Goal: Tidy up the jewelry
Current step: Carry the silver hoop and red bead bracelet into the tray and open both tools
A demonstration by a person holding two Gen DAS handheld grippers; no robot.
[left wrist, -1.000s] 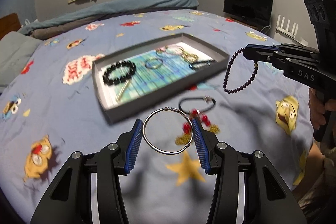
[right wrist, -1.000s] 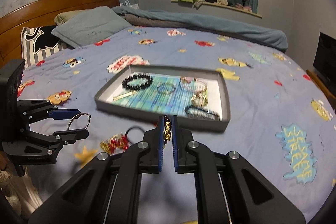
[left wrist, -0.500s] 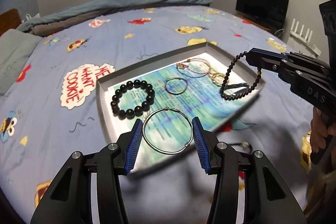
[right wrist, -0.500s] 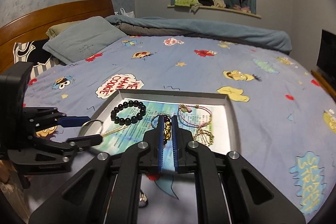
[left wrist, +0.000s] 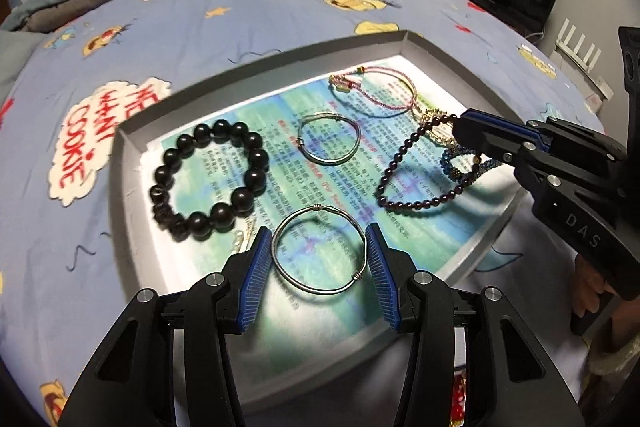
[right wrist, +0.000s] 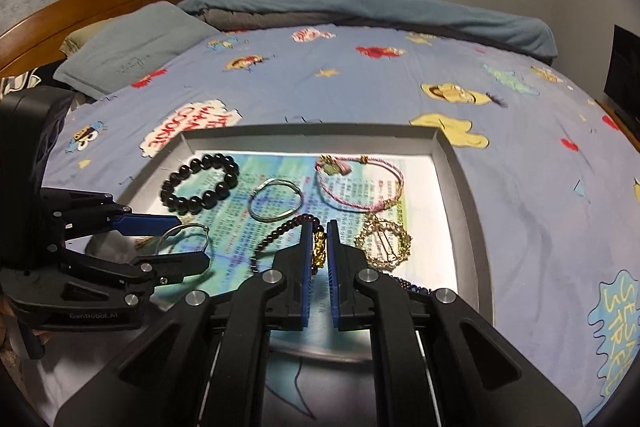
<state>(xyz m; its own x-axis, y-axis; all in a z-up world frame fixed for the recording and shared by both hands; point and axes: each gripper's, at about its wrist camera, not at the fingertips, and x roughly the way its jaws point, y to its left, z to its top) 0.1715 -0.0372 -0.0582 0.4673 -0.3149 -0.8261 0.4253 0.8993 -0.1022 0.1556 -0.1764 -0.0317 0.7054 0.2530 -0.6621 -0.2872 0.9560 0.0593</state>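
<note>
Jewelry tray (left wrist: 120, 163) lies on the cartoon bedspread (left wrist: 280, 11), already holding a black bead bracelet (left wrist: 208, 183), a thin bangle (left wrist: 329, 138) and corded pieces. Left gripper (left wrist: 319, 255) is clamped across a silver wire hoop (left wrist: 319, 251) held over the tray's near end; right gripper (right wrist: 319, 247) is pinched on the gold charm of a dark beaded strand (left wrist: 416, 171) that trails onto the printed liner. Judged best practice: lower each piece onto bare liner, 1 at a time, well apart from neighbours, then part the fingers to prevent tangling
</note>
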